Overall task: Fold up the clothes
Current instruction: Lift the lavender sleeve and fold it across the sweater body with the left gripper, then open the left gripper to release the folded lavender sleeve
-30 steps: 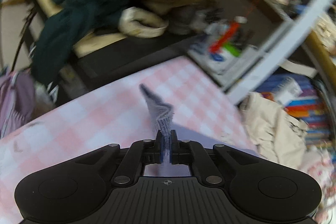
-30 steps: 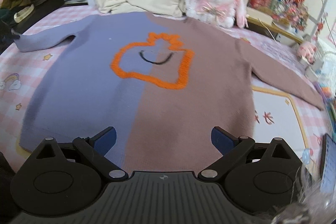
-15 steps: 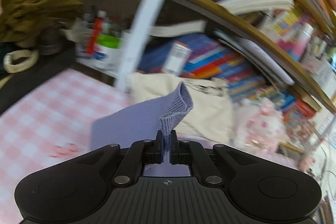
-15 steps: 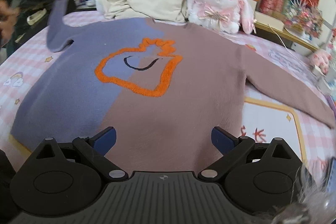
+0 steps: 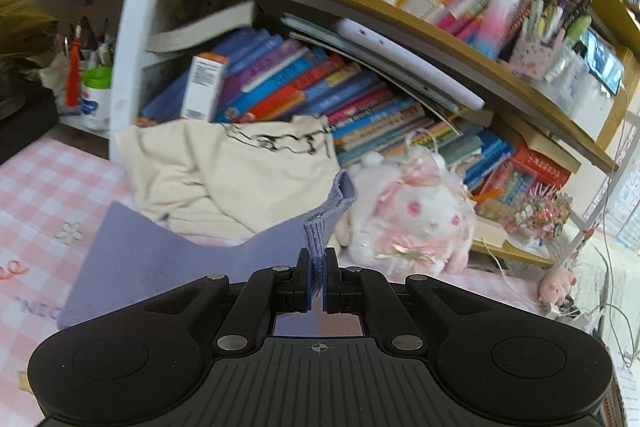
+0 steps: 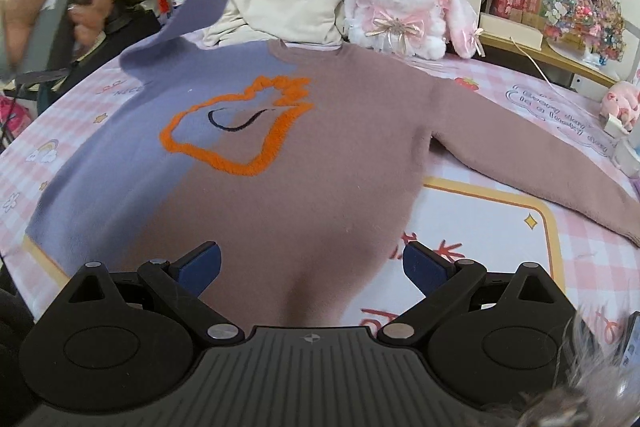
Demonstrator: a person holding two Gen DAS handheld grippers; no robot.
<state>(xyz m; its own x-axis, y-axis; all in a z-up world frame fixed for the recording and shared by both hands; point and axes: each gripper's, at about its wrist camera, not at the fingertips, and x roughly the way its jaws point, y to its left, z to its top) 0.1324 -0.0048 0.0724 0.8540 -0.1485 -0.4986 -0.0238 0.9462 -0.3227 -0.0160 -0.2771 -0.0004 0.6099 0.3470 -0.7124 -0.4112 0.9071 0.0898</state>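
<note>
So we've got the sweater [image 6: 248, 163] spread face-up on the pink checked bedsheet [image 6: 500, 223], lilac on 1 half and dusty mauve on the other, with a fuzzy orange outline [image 6: 236, 131] and a little black curved line stitched on the chest. Body and mauve sleeve [image 6: 540, 167] are lying flat, that sleeve stretched out toward the right edge of the right wrist view.

The lilac sleeve [image 5: 168, 255] is up off the bed. Our left gripper [image 5: 318, 281] has its jaws pinched together on the ribbed cuff [image 5: 324, 223], which sticks up above the fingertips with the end flopping over. In the right wrist view you can see the left hand [image 6: 48, 3] up in the top left corner holding that gripper, sleeve hanging from it down to the shoulder of the sweater.

Our right gripper [image 6: 312, 263] hangs over the lower part of the sweater, near the hem, with its 2 blue-padded fingers [image 6: 202, 265] spread wide apart and nothing between them. We can't tell if the tips are actually touching the knit.

Behind the collar there's a cream tote bag [image 6: 280, 7] slumped against the bookshelf [image 5: 360, 3], and a white-and-pink plush bunny [image 6: 404, 7] sitting just beside it. Shelves are crammed with books [image 5: 304, 87]. A small pink plush pig [image 6: 622, 103] sits on the bed at the far right, well apart from the sweater.
</note>
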